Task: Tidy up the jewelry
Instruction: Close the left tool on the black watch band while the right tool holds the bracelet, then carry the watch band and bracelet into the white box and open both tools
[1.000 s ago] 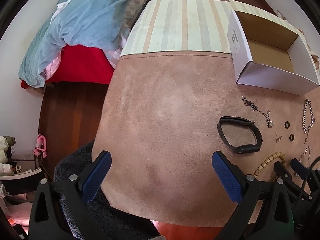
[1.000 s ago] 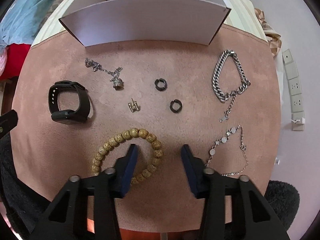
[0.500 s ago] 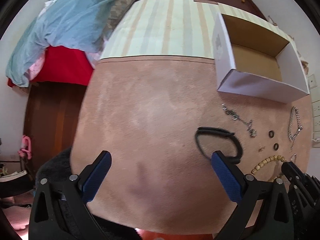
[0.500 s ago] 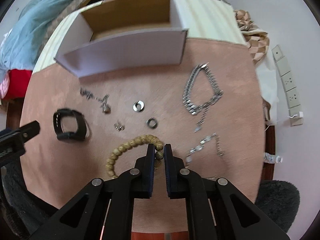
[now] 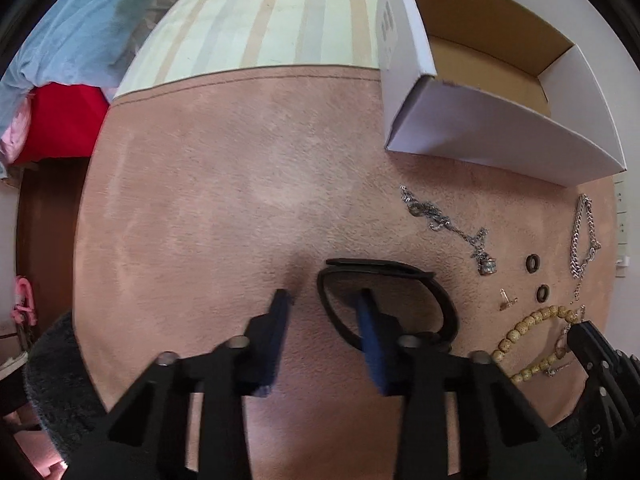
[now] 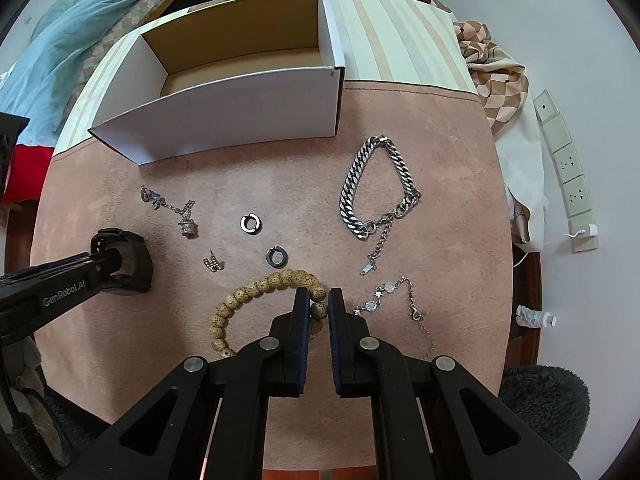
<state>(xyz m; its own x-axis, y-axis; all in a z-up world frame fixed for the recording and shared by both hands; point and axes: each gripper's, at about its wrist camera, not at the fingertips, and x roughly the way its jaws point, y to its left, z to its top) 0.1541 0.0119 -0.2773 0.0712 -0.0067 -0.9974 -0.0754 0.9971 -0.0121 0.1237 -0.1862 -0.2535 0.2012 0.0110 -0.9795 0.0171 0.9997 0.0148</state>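
Observation:
A black wrist band (image 5: 384, 270) lies on the pink suede mat (image 5: 220, 200). My left gripper (image 5: 323, 300) points straight down over it, one finger inside the loop and one outside. Its jaws are closing around the band's left edge, with a gap still showing. My right gripper (image 6: 319, 300) is shut on one bead of the tan bead bracelet (image 6: 256, 284). On the mat lie a pendant chain (image 6: 176, 210), two dark hoop earrings (image 6: 251, 224), a gold stud (image 6: 212, 262), a heavy silver chain bracelet (image 6: 352, 184) and a thin crystal bracelet (image 6: 384, 292).
An open white box (image 6: 224, 120) with a brown inside stands at the mat's far edge, on a striped cloth (image 5: 280, 20). A blue blanket (image 5: 80, 32) and a red cloth lie beyond on the left. A power strip (image 6: 568, 176) lies to the right. Dark fuzzy seats sit near the table's front.
My left gripper came down over the black band and narrowed from wide open to astride its left edge. My right gripper shut on a bead of the bracelet and rose a little.

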